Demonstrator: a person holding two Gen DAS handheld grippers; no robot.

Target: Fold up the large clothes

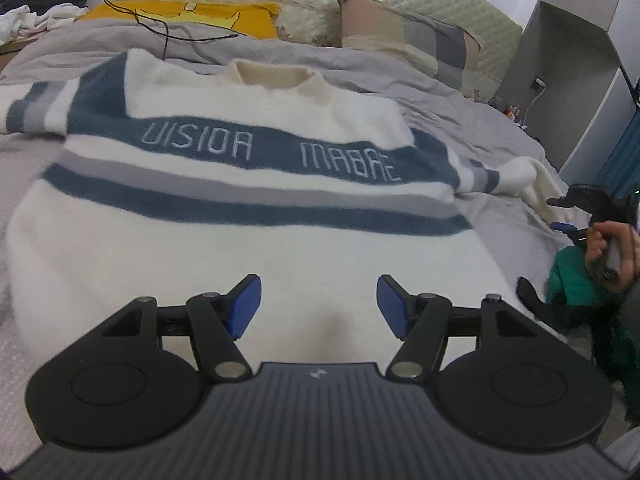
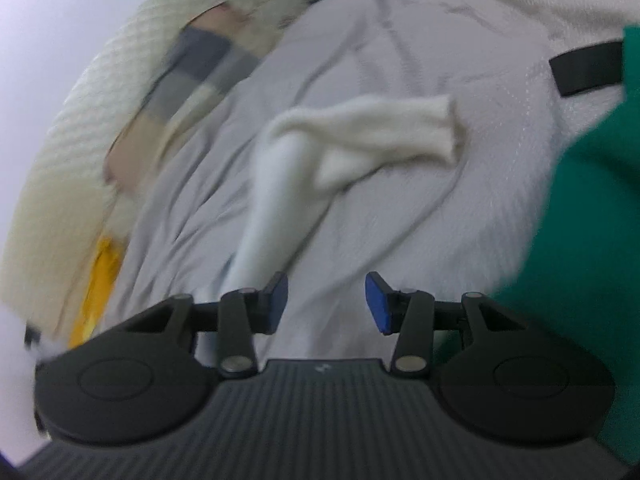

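Now | both tongs released, empty | sweater flat | pillow, cable behind

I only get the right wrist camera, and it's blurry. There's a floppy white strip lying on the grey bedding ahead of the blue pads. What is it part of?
Observer: It is a sleeve of a sweater. The left wrist view shows the body lying flat, white with blue and grey stripes.
Visitor: Is the other tool gripping it?
Observer: No. The left gripper is open over the sweater's lower part, with nothing between its pads.
Visitor: And the second sleeve?
Observer: The other sleeve lies stretched out toward the left edge of that view, not yet folded in.
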